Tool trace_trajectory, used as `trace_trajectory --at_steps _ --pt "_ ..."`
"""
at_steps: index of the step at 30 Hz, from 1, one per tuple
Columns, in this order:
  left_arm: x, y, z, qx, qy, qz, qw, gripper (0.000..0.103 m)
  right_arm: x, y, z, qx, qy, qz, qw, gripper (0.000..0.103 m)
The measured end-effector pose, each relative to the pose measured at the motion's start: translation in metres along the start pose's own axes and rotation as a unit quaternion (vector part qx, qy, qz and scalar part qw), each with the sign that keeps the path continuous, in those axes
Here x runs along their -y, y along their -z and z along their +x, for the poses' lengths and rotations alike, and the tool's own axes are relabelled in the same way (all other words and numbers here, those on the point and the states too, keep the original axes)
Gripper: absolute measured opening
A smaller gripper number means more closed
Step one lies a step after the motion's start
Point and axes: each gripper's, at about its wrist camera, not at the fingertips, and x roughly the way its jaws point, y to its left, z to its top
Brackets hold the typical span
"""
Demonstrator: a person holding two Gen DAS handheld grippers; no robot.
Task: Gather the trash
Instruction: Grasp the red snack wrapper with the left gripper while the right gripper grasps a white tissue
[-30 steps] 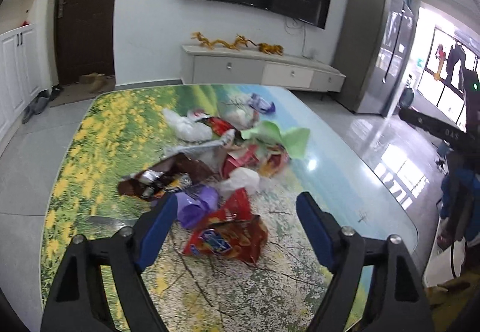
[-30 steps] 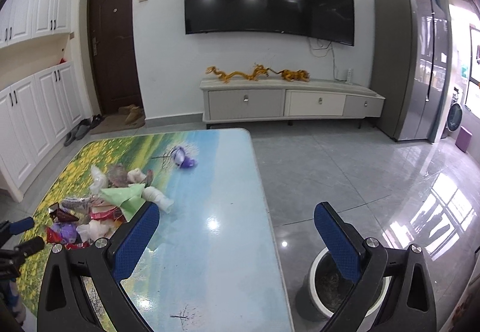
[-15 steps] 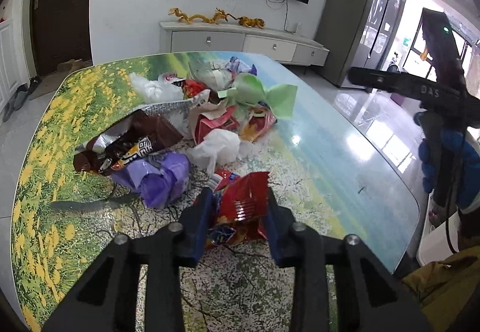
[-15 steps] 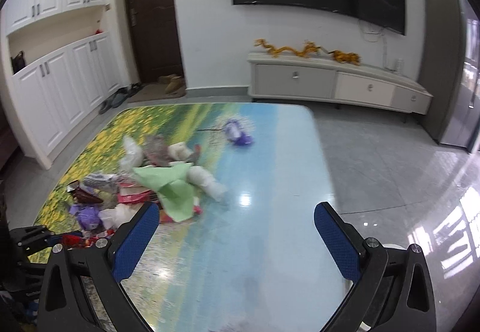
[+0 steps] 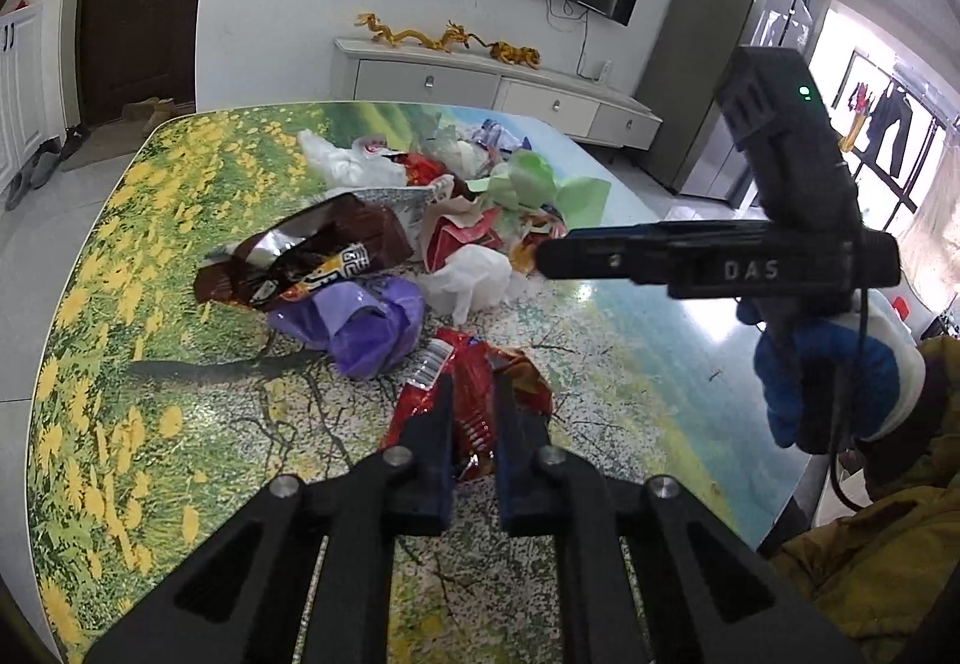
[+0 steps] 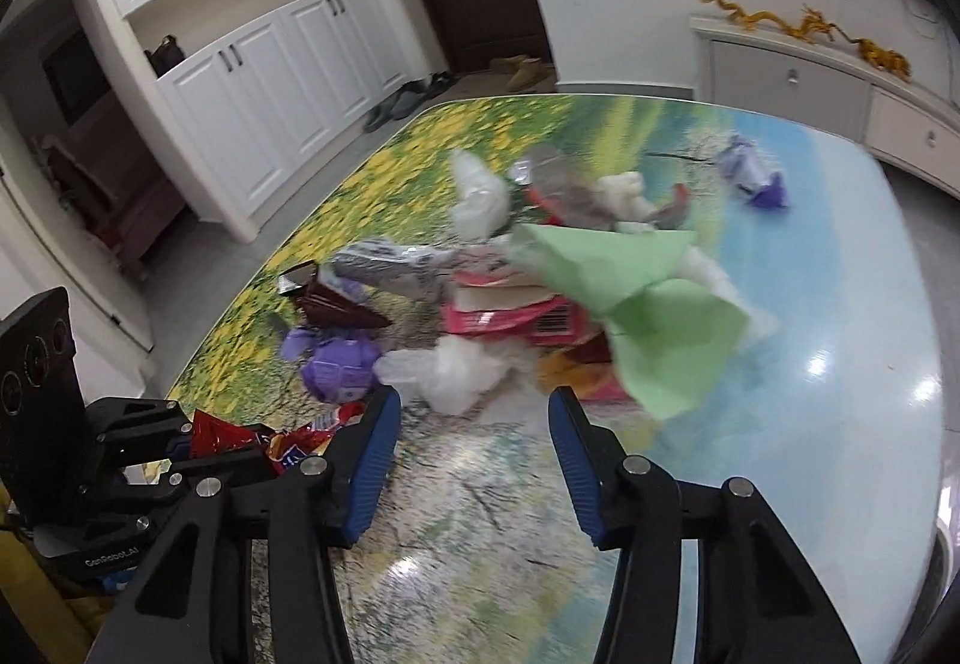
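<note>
A heap of trash lies on the flower-print table [image 5: 150,364]: a brown snack bag [image 5: 312,256], a purple bag [image 5: 366,322], white plastic [image 5: 474,280] and green paper [image 5: 540,184]. My left gripper [image 5: 474,394] is shut on a red snack wrapper [image 5: 474,364] at the heap's near edge; it also shows in the right wrist view [image 6: 240,439]. My right gripper [image 6: 474,424] is open and empty, just before the white plastic [image 6: 450,370] and green paper [image 6: 648,316]. It appears in the left wrist view [image 5: 690,256] over the table's right side.
A purple wrapper [image 6: 756,178] lies apart at the table's far side. A white TV cabinet [image 5: 492,93] stands behind the table, white cupboards [image 6: 270,63] to the left. The person's blue-gloved hand [image 5: 822,382] holds the right gripper.
My left gripper moved down and closed on the red wrapper. My right gripper swung left from the floor side over the table toward the heap, its jaws narrowing somewhat.
</note>
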Motion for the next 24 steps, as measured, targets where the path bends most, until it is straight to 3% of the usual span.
trace_trajectory --at_steps 5,9,10,11,14,24 --pt "-0.004 0.000 -0.013 0.013 0.005 -0.008 0.9999 0.008 -0.015 -0.010 0.025 -0.021 -0.006 -0.028 0.999 0.050" --pt "-0.008 0.000 -0.023 0.022 0.000 -0.016 0.9996 0.008 -0.016 -0.011 0.049 -0.042 0.014 -0.045 0.998 0.050" --pt "-0.009 0.001 -0.025 0.023 -0.002 -0.018 0.9996 0.008 -0.017 -0.011 0.052 -0.043 0.017 -0.049 0.998 0.044" --pt "-0.010 0.001 -0.026 0.024 -0.003 -0.020 0.9995 0.007 -0.018 -0.009 0.052 -0.043 0.022 -0.055 0.997 0.031" --pt "-0.010 0.001 -0.030 0.028 -0.003 -0.023 0.9993 0.007 -0.014 -0.006 0.046 -0.039 0.022 -0.054 0.998 0.011" --pt "0.015 -0.018 -0.043 0.045 0.011 0.001 0.9989 0.006 -0.016 0.006 -0.022 0.019 -0.015 -0.044 0.999 0.010"
